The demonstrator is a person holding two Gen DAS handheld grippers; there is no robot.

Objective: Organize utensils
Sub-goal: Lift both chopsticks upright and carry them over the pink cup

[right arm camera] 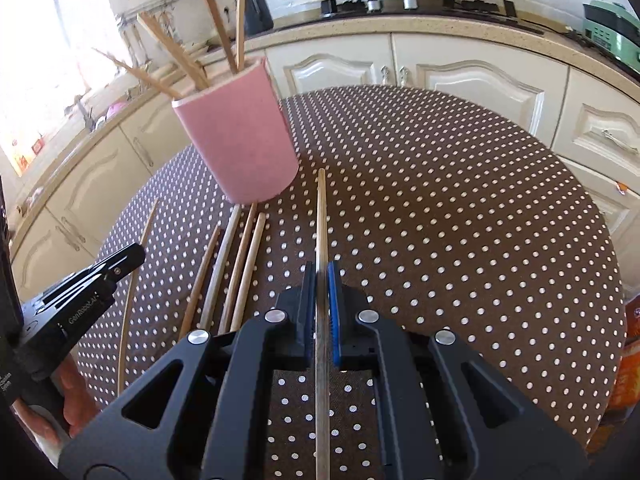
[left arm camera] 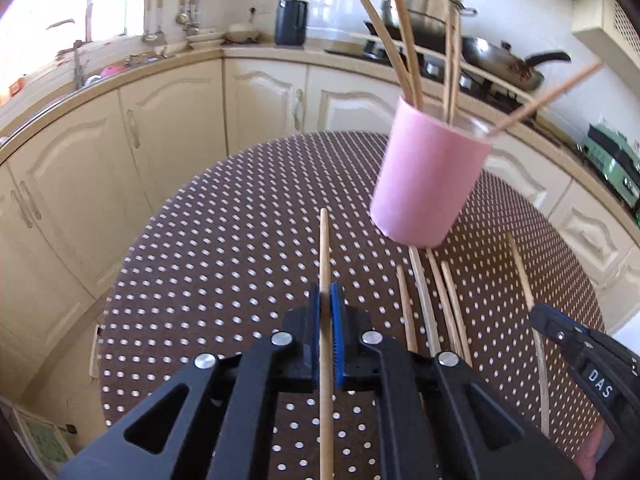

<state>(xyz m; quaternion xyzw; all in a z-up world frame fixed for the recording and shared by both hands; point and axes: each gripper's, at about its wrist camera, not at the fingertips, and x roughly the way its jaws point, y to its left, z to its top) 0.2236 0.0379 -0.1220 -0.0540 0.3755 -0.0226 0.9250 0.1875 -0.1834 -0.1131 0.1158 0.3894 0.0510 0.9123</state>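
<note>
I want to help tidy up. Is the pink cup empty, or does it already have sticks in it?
Not empty. The pink cup already has several wooden chopsticks standing in it, poking out above its rim.

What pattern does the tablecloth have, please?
The tablecloth is brown with white polka dots, clearest in the right wrist view.

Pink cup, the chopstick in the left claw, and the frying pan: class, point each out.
Pink cup (left arm camera: 428,176), left wrist view, middle of its side wall.
Chopstick in the left claw (left arm camera: 324,248), left wrist view, shaft above the pads.
Frying pan (left arm camera: 496,62), left wrist view, its bowl.

Left gripper (left arm camera: 330,300) clamping chopstick (left arm camera: 324,248), pink cup (left arm camera: 428,180) holding chopsticks beyond
</note>
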